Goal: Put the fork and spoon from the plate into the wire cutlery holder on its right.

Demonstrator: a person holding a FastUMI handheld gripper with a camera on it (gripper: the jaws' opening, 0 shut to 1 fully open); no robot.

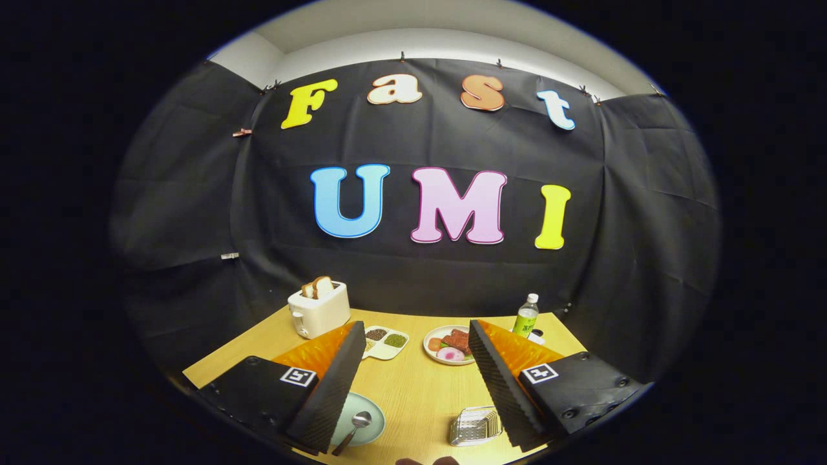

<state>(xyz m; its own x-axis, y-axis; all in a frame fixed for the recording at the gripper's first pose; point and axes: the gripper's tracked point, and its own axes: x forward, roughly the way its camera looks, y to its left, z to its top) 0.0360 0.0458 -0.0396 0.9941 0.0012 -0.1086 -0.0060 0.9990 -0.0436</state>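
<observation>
- Spoon [355,427]: lies on pale green plate [367,420], low in gripper view, just beside inner edge of left finger of hand-held gripper [413,381]. Bowl end points away toward booth wall; handle runs back and to the left, i.e. long axis is diagonal.
- Fork: not made out; may be hidden under left finger. Cannot tell.
- Wire cutlery holder [475,426]: stands on bench [420,387] to the right of plate, just inside right finger, apart from plate.
- Hand-held gripper: fingers spread wide, nothing between them, raised above bench.
- Key relation: spoon is below and left of gap centre, so judged next move is down and left, w/ fingers turned across handle axis.
- Other items beyond fingers: toaster [318,310] w/ bread, divided dish [385,341], food plate [449,345], bottle [526,316].
- Writing: bottle label too small to read. Square markers on finger bodies carry no legible text.
</observation>
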